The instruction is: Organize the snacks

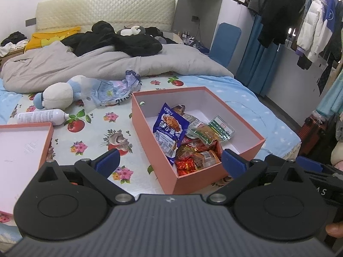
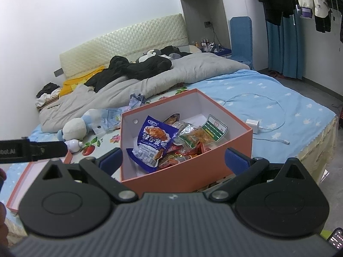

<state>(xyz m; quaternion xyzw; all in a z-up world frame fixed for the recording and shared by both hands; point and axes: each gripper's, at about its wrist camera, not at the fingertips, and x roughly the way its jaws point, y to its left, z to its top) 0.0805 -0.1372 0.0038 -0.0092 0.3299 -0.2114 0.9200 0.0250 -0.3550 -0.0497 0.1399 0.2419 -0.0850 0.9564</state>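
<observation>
Both grippers empty, fingers spread wide. Left gripper (image 1: 171, 160) and right gripper (image 2: 173, 158) hover just short of the near side of the salmon box (image 1: 150, 137), nothing between the blue pads (image 1: 108, 160).

The box sits open on the bed (image 1: 268, 115), on the flowered cloth (image 1: 96, 132) near the foot edge (right-hand part of the bed as seen from the left wrist camera). Snacks are piled in its near half: blue snack packet (image 1: 170, 128) propped upright-ish against the left wall, green-trimmed clear packet (image 1: 211, 131) lying to its right, red and orange packets (image 1: 194, 156) heaped underneath at the near corner. Far half of the box shows bare white floor.

The box lid (image 1: 23, 156) lies inside-up at the bed's left edge, well apart from the box. Beyond it, a white spray bottle (image 1: 42, 116) on its side, a plush toy (image 1: 60, 94), and a crumpled plastic bag (image 1: 113, 87) beside the toy. Grey duvet (image 1: 107, 64) bunched toward the headboard. White charger (image 2: 253, 125) and cable on the blue sheet, just right of the box.
</observation>
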